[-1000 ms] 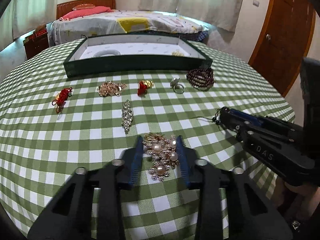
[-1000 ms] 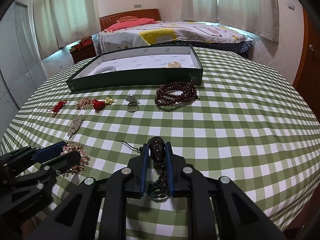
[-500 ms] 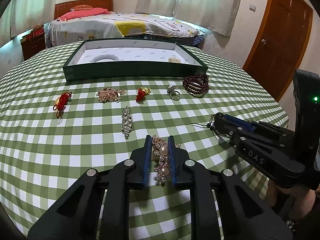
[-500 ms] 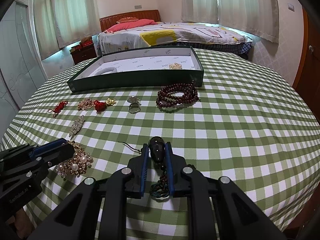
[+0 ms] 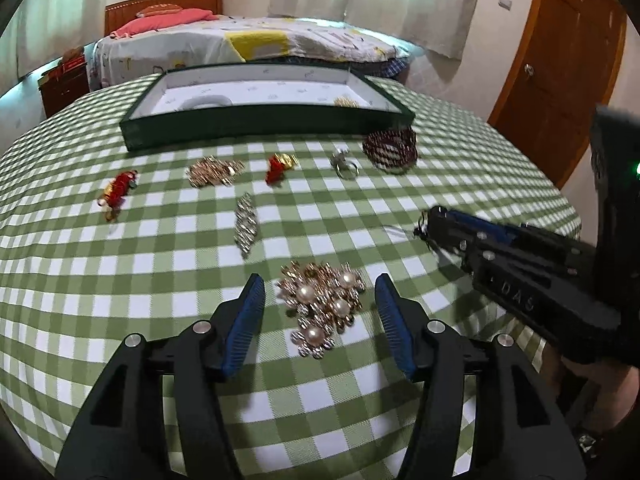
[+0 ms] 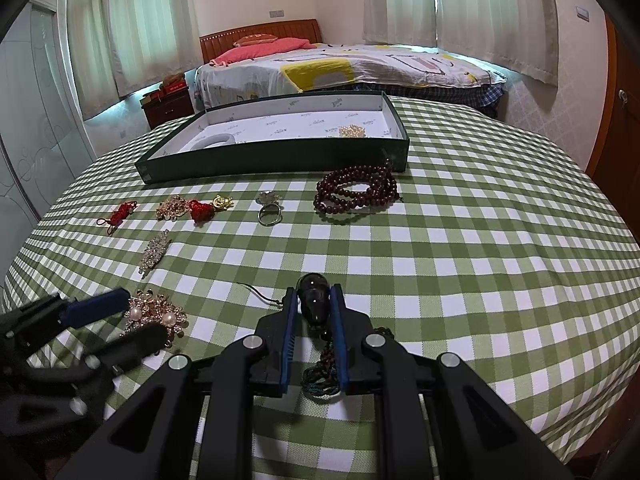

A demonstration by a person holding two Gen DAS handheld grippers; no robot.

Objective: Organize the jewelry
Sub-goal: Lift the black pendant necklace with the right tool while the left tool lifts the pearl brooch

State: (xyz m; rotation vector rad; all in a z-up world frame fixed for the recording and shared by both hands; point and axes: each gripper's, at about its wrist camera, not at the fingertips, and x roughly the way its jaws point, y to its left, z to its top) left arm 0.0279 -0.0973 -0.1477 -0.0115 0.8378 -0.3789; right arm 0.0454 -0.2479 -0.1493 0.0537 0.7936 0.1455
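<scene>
Bedroom behind, with a bed (image 6: 352, 68) past the far rim of the round tabletop (image 6: 500, 248) in its green check cloth. Beyond both tools sits the open green jewelry box (image 6: 276, 150), white-lined, a small gold piece (image 6: 352, 131) already in its right end. Between box and tools lie the loose pieces: a coil of dark red beads (image 6: 356, 192), a ring (image 6: 270, 210), red knotted charms and a long crystal brooch (image 5: 245, 226).

Left tool (image 5: 318, 306): its jaws have just been opening and now stand apart, with the pearl brooch (image 5: 322, 300) lying flat on the cloth between them, neither pad touching it. Right tool (image 6: 314, 312): jaws together, clamped on a dark bead pendant (image 6: 314, 300) whose beaded cord and tassel hang down behind the pads.

Judged from this, the brooch needs a fresh grasp. It is flat and knobbly, so lower the pads to the cloth, straddle its widest part and close slowly, taking care not to pinch the cloth. Then carry both pieces forward over the box wall before releasing.
</scene>
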